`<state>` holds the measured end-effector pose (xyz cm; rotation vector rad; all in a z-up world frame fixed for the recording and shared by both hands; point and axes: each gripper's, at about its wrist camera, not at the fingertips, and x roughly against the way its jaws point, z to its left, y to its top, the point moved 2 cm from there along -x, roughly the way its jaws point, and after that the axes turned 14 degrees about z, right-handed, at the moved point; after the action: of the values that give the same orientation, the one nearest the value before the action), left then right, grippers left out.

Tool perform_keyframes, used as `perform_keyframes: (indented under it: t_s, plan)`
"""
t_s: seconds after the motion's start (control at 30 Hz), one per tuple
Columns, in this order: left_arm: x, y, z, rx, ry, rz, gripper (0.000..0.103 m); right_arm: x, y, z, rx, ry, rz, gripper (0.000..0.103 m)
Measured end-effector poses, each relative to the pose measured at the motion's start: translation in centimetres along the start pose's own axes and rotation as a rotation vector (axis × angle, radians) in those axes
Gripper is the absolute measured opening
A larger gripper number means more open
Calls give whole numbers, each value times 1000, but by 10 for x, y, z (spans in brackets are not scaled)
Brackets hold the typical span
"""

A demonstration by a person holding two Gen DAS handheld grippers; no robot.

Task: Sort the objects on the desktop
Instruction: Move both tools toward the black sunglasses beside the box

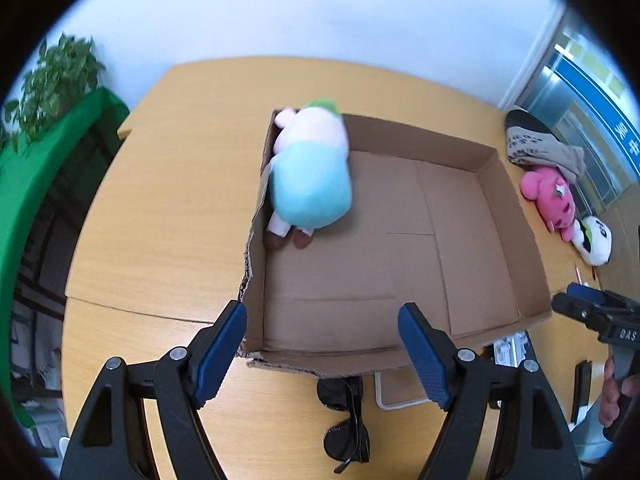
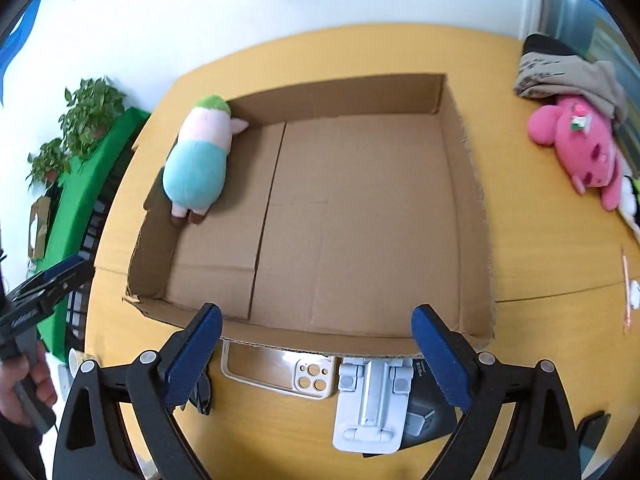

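A shallow cardboard box (image 1: 400,248) (image 2: 360,220) lies open on the wooden table. A plush doll with a blue body, pink top and green cap (image 1: 310,172) (image 2: 200,156) lies inside it against the left wall. My left gripper (image 1: 322,354) is open and empty above the box's near edge. My right gripper (image 2: 316,356) is open and empty over the near edge too. A pink plush (image 1: 550,198) (image 2: 578,148) and a white plush (image 1: 594,240) lie on the table to the right of the box.
Black sunglasses (image 1: 346,420), a clear phone case (image 2: 280,372), a white folding stand (image 2: 370,404) and a dark item (image 2: 428,412) lie on the table in front of the box. A grey cloth (image 2: 568,76) sits at the far right. Green-covered furniture with plants (image 1: 52,80) stands left.
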<state>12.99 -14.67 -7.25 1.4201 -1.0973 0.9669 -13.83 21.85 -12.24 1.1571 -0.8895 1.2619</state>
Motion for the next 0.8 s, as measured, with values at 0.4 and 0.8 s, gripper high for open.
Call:
perform_keyframes:
  t_s: [0.4, 0.8]
  plan:
    - [39, -28, -31, -40, -41, -59, 79, 43, -41, 44, 10, -61, -133, 98]
    - [39, -41, -51, -82, -98, -55, 79, 55, -77, 49, -22, -79, -148, 98]
